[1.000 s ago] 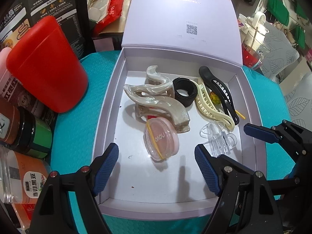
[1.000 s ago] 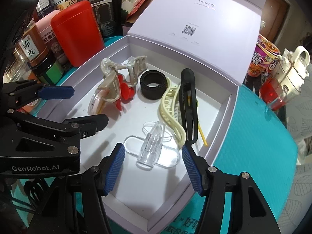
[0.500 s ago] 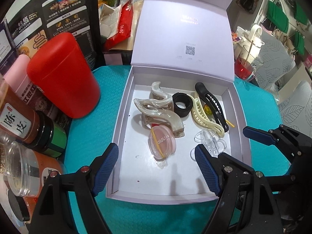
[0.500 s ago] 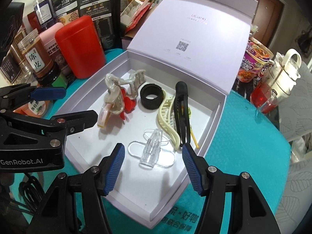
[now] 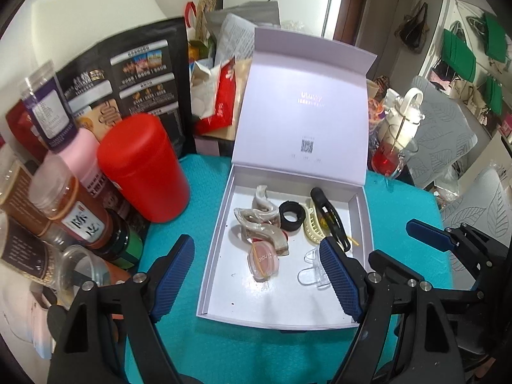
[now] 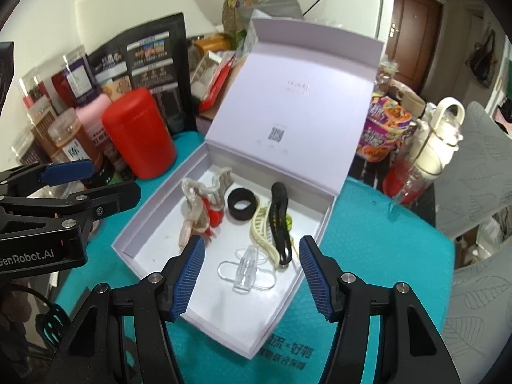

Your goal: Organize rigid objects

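Both hand-held grippers empty: my left hand-held gripper [image 5: 256, 275] spread wide, my right hand-held gripper [image 6: 251, 275] narrower but parted, both hovering above the open lilac gift box [image 5: 213, 256] on the teal bench [image 5: 204, 179]. Inside the box: marbled claw clip [image 5: 259, 227], black ring [image 5: 290, 216], cream claw clip [image 5: 312, 228], black banana clip [image 5: 329, 214], pink compact [image 5: 264, 260], clear clip [image 6: 246, 264]. Red canister [image 5: 140, 166] stands left of the box, apart.
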Demonstrator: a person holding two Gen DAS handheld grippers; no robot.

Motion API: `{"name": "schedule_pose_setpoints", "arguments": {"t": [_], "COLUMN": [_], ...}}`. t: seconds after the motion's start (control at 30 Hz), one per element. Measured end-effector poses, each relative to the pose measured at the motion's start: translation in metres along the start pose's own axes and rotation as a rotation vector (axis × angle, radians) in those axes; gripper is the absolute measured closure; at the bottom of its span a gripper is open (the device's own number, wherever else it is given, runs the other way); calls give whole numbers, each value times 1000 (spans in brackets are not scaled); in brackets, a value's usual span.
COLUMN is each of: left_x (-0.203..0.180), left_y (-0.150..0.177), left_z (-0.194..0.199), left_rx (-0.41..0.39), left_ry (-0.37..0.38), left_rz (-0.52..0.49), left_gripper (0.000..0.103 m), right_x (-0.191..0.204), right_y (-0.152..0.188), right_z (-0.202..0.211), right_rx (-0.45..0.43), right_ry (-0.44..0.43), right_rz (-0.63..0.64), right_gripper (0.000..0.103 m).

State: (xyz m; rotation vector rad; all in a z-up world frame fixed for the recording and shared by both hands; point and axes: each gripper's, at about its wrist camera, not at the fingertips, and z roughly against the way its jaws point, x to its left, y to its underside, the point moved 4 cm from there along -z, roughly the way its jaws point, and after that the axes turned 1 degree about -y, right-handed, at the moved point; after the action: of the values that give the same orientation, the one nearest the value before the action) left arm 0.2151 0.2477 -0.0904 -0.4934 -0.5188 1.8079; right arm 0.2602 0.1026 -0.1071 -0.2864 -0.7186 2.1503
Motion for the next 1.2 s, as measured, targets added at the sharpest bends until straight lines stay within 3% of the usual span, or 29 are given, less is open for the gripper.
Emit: {"name": "schedule_pose_setpoints", "arguments": {"t": [0.33,0.63,1.2], "left_x": [-15,-37,-95], "left_y": [3,22,81], "left_z": [59,106,182], "left_rx": [-51,-68,-103], "left_ry": [-13,-26,-54], "left_rz": [-3,-22,10], "left_gripper": [22,22,22], "right_x": [-3,-6,-29], "right_y": [1,23,90], "right_z": [71,132,216], "right_rx": [-96,-160,-154], "right_ry": [23,38,12], "right_rz": [-14,-25,-37], "right_gripper": [36,31,28]}}
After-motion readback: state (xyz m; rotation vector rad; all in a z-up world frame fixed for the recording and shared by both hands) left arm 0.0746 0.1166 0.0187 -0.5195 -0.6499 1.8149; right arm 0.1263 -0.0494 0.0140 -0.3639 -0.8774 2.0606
